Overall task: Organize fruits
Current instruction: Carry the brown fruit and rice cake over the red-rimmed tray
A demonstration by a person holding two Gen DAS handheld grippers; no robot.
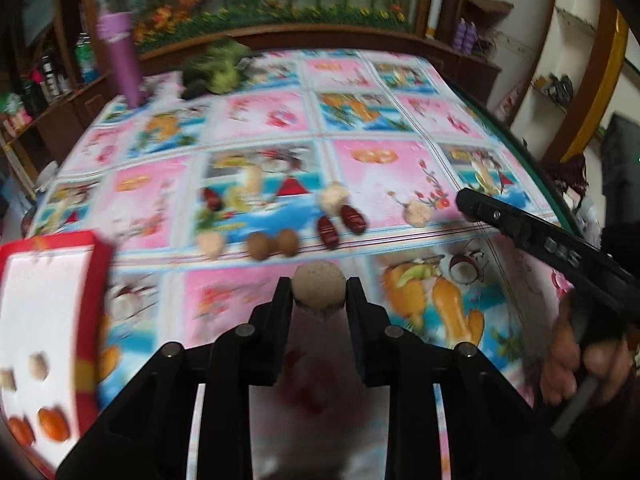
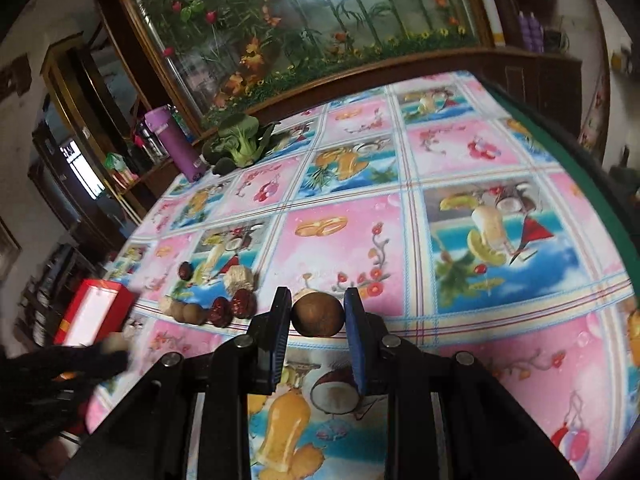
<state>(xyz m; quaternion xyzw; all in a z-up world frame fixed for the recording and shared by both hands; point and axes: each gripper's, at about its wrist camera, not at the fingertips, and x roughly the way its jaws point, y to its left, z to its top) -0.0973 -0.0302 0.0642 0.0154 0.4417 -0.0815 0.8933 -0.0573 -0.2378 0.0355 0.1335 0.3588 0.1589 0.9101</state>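
My left gripper [image 1: 319,290] is shut on a pale round fruit [image 1: 318,286] and holds it above the tablecloth. My right gripper [image 2: 318,314] is shut on a brown round fruit [image 2: 318,315] just over the cloth. A red box with a white inside [image 1: 48,280] stands at the left and holds orange pieces [image 1: 52,423] and pale pieces [image 1: 38,365]. On the cloth lie red dates [image 1: 340,224], two brown round fruits [image 1: 272,243] and pale chunks [image 1: 334,196]. The box also shows in the right wrist view [image 2: 94,314], left of the fruit row [image 2: 216,304].
A purple bottle [image 2: 172,140] and a green leafy vegetable [image 2: 240,140] stand at the far edge of the table. The right gripper's black body [image 1: 540,236] reaches in from the right. The table's green edge [image 2: 580,152] runs along the right side. Shelves stand behind.
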